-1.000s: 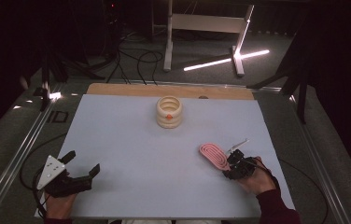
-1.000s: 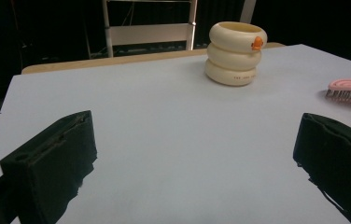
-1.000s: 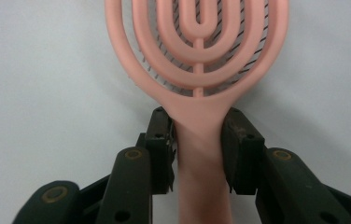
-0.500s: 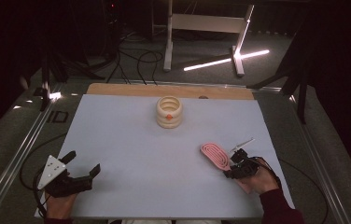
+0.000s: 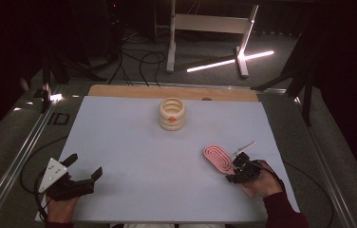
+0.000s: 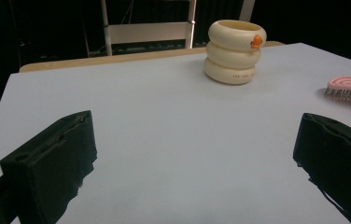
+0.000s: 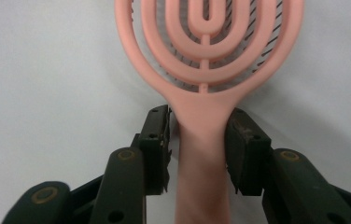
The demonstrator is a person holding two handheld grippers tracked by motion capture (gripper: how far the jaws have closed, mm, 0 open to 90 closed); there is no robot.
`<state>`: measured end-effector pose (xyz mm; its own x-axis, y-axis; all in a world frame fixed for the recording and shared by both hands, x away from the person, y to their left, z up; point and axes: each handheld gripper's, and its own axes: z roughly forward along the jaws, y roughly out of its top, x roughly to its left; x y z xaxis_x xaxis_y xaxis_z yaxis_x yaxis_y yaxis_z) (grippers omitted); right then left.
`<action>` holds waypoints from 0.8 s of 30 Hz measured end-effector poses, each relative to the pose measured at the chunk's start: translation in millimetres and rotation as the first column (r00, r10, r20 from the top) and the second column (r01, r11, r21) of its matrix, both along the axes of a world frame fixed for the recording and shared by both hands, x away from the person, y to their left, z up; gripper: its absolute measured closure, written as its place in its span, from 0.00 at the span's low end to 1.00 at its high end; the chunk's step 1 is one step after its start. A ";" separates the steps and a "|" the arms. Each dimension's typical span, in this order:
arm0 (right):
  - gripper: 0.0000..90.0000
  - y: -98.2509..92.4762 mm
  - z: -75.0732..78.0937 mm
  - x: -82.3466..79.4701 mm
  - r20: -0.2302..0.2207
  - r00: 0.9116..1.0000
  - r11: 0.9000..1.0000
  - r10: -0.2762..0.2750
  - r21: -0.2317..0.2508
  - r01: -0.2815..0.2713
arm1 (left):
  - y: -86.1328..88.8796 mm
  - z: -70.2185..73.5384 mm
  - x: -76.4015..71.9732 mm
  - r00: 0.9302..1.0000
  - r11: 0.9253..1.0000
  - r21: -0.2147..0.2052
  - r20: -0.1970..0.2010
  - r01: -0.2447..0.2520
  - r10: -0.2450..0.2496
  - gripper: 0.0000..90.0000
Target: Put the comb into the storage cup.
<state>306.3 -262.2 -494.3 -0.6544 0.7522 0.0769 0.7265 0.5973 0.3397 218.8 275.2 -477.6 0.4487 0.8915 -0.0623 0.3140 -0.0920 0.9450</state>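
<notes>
Near the desk's front left corner, left gripper point(image 5: 82, 166) jaws wide apart over bare white sheet point(image 5: 134, 142), cream ringed holder point(image 5: 172, 114) toward back edge, pink hairbrush point(image 5: 218, 158) near front right corner, right gripper point(image 7: 200, 140) jaws just been opening, flanking its handle, slight gaps either side.

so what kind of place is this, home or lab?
Most likely a lab or recording studio, not a home. The white-topped table sits in a darkened room, cables trail over the floor behind it, and a metal stand with a bright light strip is beyond the far edge.
</notes>
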 end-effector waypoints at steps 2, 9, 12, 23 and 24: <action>0.76 1.7 0.1 -1.1 0.026 1.000 0.999 0.007 -0.032 -0.006 | 0.1 -0.2 0.2 1.000 1.000 0.001 -0.003 -0.002 0.002 0.00; 0.77 1.0 -0.5 -4.8 0.057 0.998 1.000 0.010 -0.028 -0.008 | -0.3 -0.6 0.6 1.000 1.000 -0.002 -0.008 -0.001 0.001 0.00; 0.77 1.4 -0.5 -7.1 0.072 0.997 1.000 0.004 -0.031 -0.002 | -0.5 -0.8 0.9 1.000 1.000 -0.003 -0.010 0.003 -0.003 0.00; 0.78 1.1 -3.1 -17.3 0.130 0.991 1.000 -0.020 0.004 0.019 | -0.5 -1.6 1.1 1.000 1.000 -0.009 -0.018 0.003 -0.003 0.00; 0.78 0.9 -3.3 -17.6 0.135 0.991 1.000 -0.020 0.008 0.019 | -0.8 -1.6 1.1 1.000 1.000 -0.008 -0.019 0.002 -0.002 0.00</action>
<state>288.7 -261.3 -497.7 -0.6444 0.7647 -0.0057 0.6854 0.5809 0.4392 219.9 274.4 -479.2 0.4492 0.8900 -0.0781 0.3320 -0.0851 0.9394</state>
